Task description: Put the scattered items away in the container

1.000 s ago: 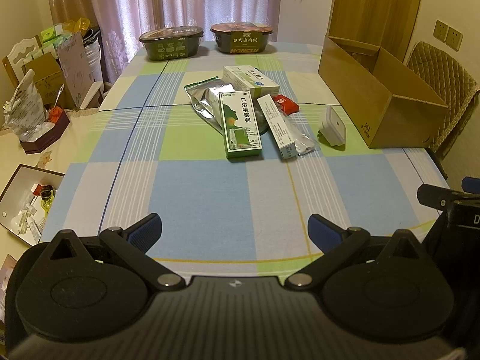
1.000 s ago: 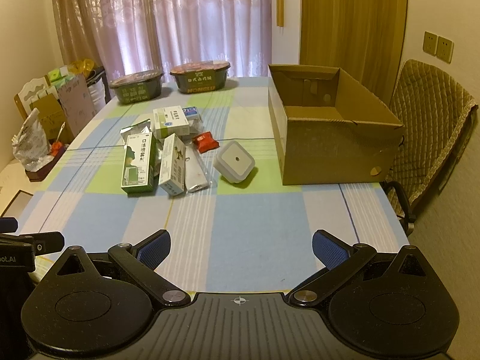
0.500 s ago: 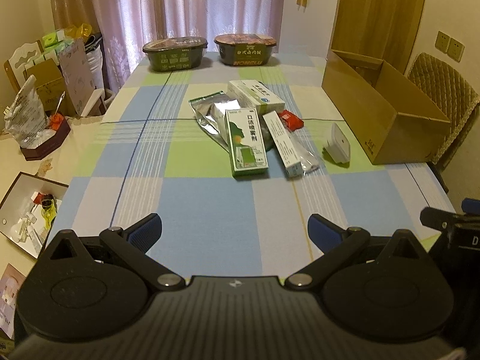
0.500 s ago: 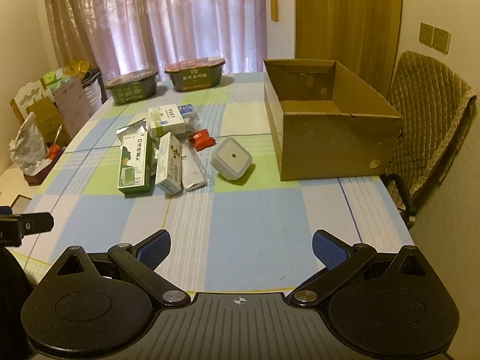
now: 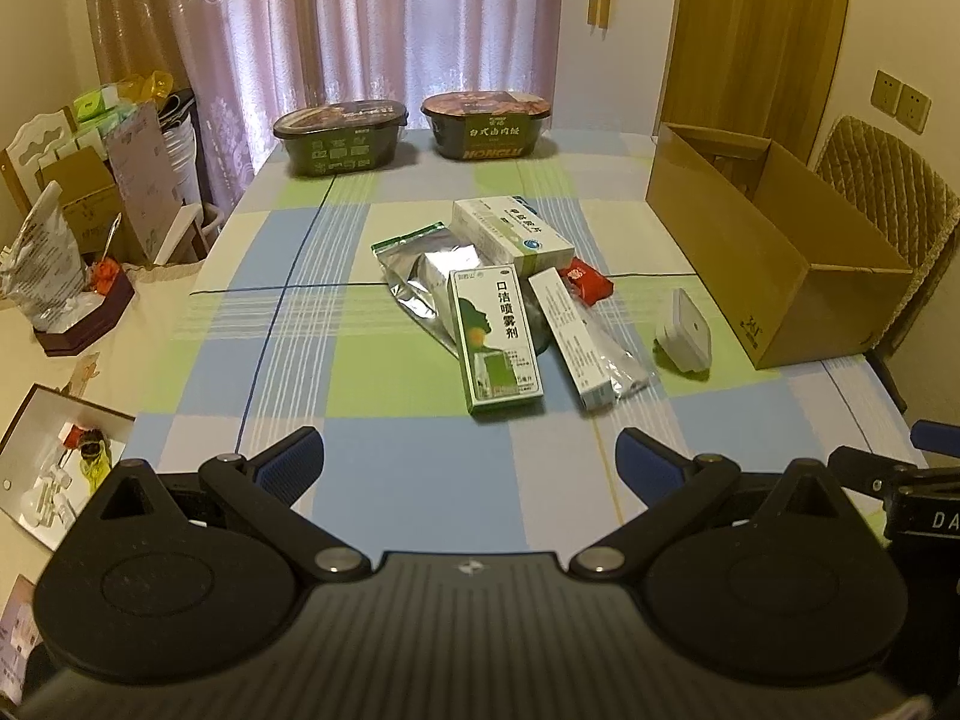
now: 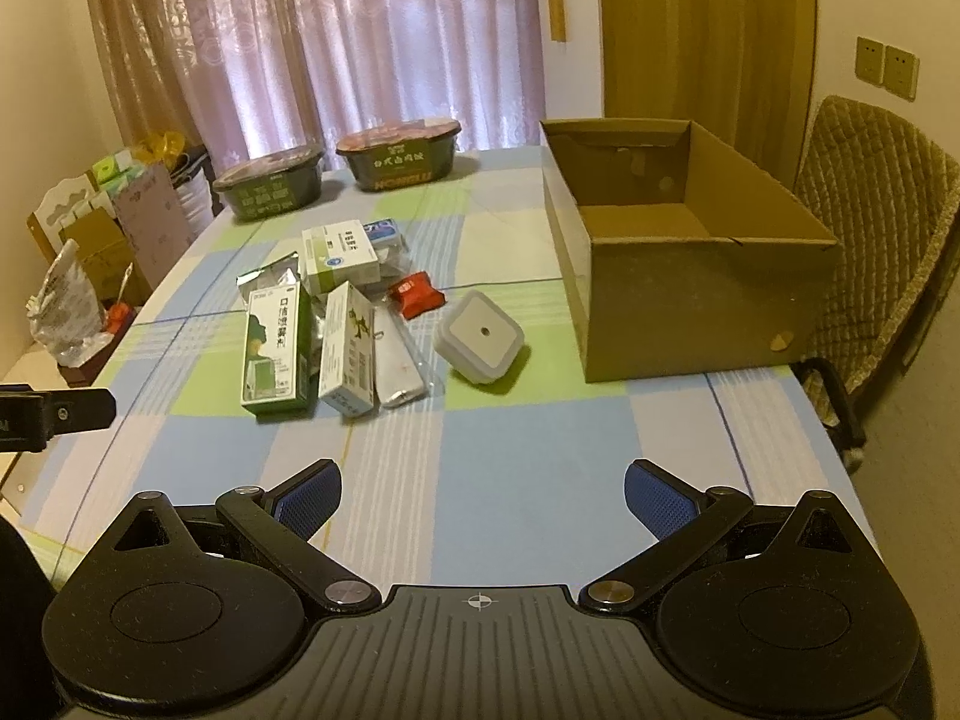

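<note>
Your left tool (image 5: 469, 456) hangs above the near edge of the table (image 5: 390, 468) with its blue-padded fingers spread wide and nothing between them, and your right tool (image 6: 480, 495) is released the same way, fingers apart over the checked blue, green and white tablecloth. The scattered items lie in a loose cluster at the middle of the table, well ahead of both tools. Nearest you is the green and white spray carton (image 5: 497, 341) with a head silhouette printed on it, lying flat and partly over a crinkled silver foil pouch (image 5: 420, 276). Just to its right lies a long narrow white carton (image 5: 571, 341), touching a clear-wrapped silvery packet (image 6: 396, 363) on its far side. Behind them a white and green medicine box (image 5: 511, 234) rests on the pile, and a small red sachet (image 6: 415, 294) sits beside it. A white square plug-in night light (image 6: 480, 336) stands tilted, apart from the cluster and near the open brown cardboard box (image 6: 690, 276), which stands on the right side of the table with its inside bare. Two dark instant-meal bowls (image 5: 414, 135) sit side by side at the far end by the pink curtains (image 5: 384, 30). A quilted tan chair (image 6: 870, 228) stands just behind the cardboard box.
</note>
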A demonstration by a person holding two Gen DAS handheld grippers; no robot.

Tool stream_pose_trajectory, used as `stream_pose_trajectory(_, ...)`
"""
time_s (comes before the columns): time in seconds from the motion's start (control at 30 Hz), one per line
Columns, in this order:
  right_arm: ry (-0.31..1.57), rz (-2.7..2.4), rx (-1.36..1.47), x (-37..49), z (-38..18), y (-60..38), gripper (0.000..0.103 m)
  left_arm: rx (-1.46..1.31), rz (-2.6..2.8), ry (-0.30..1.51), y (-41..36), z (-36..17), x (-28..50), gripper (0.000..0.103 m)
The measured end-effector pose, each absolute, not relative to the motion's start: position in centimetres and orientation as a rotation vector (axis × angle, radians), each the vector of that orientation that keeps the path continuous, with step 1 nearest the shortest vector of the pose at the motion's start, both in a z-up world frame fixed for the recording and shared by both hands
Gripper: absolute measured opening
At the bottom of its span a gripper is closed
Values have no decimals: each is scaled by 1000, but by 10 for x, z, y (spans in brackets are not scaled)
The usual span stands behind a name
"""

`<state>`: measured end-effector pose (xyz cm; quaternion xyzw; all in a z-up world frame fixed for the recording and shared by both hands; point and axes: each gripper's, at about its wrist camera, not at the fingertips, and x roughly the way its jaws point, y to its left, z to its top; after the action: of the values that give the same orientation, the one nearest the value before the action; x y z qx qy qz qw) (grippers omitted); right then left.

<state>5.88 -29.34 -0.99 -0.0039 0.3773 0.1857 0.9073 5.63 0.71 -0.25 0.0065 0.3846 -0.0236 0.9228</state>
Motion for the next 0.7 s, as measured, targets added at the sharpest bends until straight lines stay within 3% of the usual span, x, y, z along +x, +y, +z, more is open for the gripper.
stream_pose_trajectory(0.37,809,365,8,128,-41,-266,103,15,-71,835,13,-28,120,102)
stream_pose_trajectory(0.7,834,280,198,196,-76,-251,103,11,-147,860,18,-62,183,101)
